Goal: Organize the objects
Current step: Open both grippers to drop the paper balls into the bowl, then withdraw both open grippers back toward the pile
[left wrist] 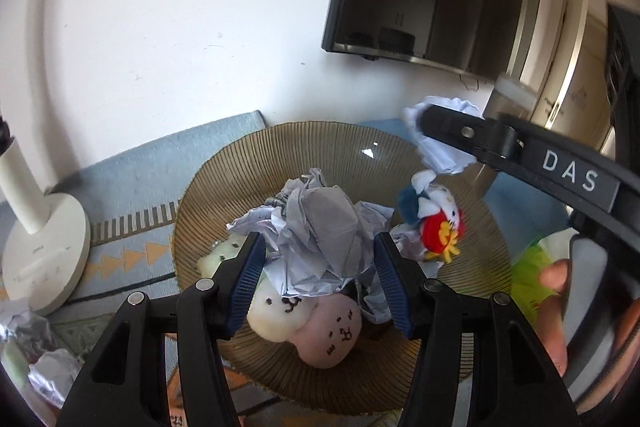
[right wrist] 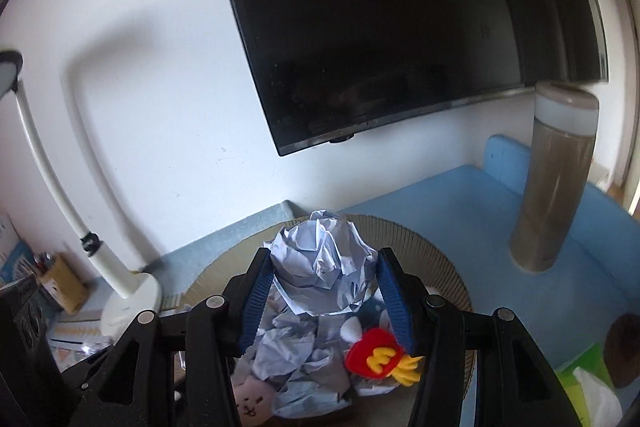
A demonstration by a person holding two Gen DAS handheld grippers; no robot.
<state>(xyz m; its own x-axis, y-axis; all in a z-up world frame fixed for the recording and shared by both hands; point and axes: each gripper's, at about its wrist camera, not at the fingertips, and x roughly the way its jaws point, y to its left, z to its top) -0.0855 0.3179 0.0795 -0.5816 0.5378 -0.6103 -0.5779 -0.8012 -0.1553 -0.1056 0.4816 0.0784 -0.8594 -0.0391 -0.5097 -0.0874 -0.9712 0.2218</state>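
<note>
A ribbed tan glass bowl (left wrist: 248, 163) holds crumpled paper balls, plush toys and a red fries-shaped toy (left wrist: 438, 235). My left gripper (left wrist: 320, 267) is shut on a crumpled paper ball (left wrist: 320, 227) just above the bowl. Below it lie a white plush (left wrist: 276, 311) and a pink plush (left wrist: 334, 331). My right gripper (right wrist: 322, 291) is shut on another crumpled paper ball (right wrist: 320, 267) and holds it over the bowl (right wrist: 440, 247). That arm shows in the left wrist view with its paper ball (left wrist: 444, 147). The fries toy (right wrist: 376, 355) lies under it.
A white desk lamp (left wrist: 44, 251) stands left of the bowl on a patterned mat (left wrist: 132, 259). A tall tan bottle (right wrist: 554, 179) stands on the blue surface at right. A dark screen (right wrist: 380, 27) hangs on the wall. A green tissue pack (right wrist: 584, 387) lies right. Foil scraps (left wrist: 36, 355) lie left.
</note>
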